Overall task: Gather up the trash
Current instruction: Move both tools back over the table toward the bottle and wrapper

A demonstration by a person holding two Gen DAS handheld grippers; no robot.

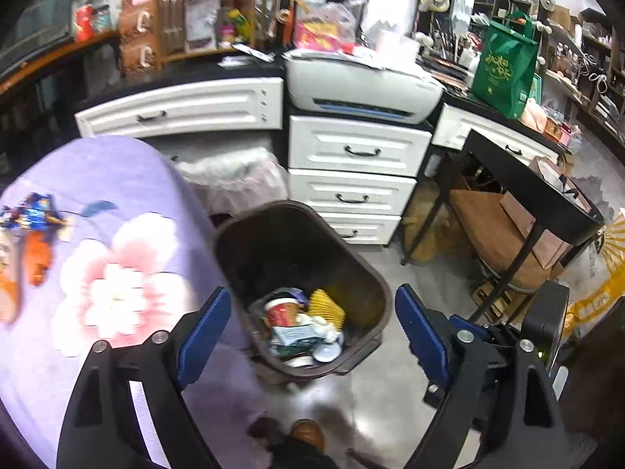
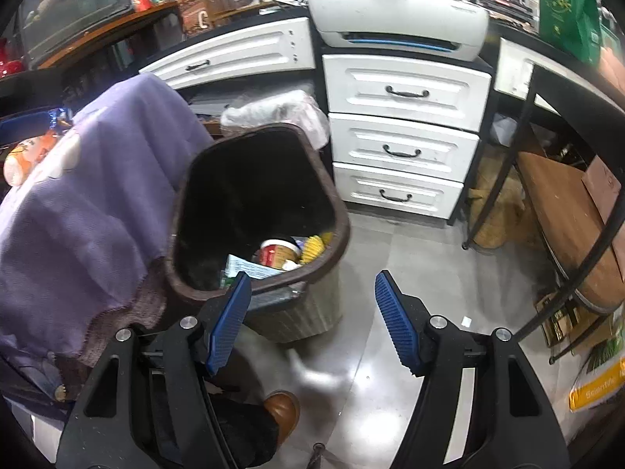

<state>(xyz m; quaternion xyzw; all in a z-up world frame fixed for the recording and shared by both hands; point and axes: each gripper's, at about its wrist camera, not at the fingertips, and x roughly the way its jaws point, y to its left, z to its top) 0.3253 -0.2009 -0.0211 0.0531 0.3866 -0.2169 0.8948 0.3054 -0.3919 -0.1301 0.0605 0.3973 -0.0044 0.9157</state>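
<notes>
Trash (image 1: pixel 300 324) is lying in the brown bin (image 1: pixel 375 285) — your left claw (image 1: pixel 312 332) and right claw (image 2: pixel 312 320) are both gaping empty.

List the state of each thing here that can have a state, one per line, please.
Left claw: open, empty.
Right claw: open, empty.
Trash bin: upright, no lid, trash at the bottom.
White drawers: all shut.
Snack wrappers: lying on the purple cloth, not yet collected.

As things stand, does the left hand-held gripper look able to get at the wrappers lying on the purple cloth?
Probably yes. The left hand-held gripper is open and empty, and nothing stands between it and the wrappers on the purple cloth.
</notes>
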